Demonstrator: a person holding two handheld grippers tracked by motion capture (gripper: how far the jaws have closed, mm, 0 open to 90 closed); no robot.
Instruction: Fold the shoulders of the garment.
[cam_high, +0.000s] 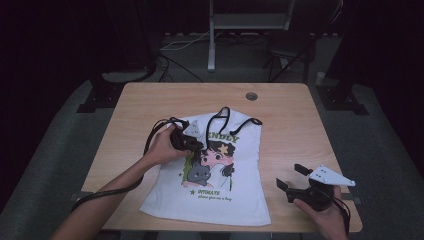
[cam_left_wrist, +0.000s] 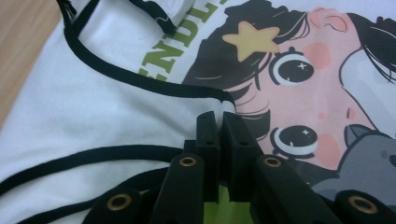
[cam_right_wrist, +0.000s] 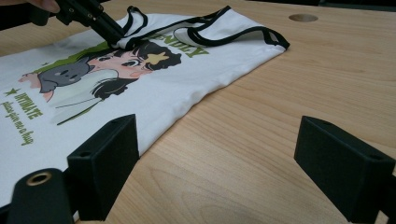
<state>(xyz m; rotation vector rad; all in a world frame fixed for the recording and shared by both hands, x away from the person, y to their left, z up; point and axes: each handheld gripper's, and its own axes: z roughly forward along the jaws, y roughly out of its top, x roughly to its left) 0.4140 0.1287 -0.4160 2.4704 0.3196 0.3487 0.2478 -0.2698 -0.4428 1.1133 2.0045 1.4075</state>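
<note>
A white tank top (cam_high: 220, 192) with black trim and a cartoon girl-and-cat print lies flat in the middle of the wooden table (cam_high: 285, 125). My left gripper (cam_high: 197, 146) rests low on its upper left part, by the armhole. In the left gripper view the jaws (cam_left_wrist: 219, 119) stand almost together with a thin slit, and the black-trimmed edge of the top (cam_left_wrist: 70, 107) meets their tips. The right gripper view shows the left gripper (cam_right_wrist: 114, 35) with a fold of the top (cam_right_wrist: 177, 88) raised at its tip. My right gripper (cam_high: 291, 176) hovers wide open over bare wood, right of the hem (cam_right_wrist: 219, 140).
A round cable hole (cam_high: 251, 96) sits near the table's far edge, also visible in the right gripper view (cam_right_wrist: 303, 17). Bare wood surrounds the top on all sides. Beyond the table are dark floor, cables and a white stand (cam_high: 212, 50).
</note>
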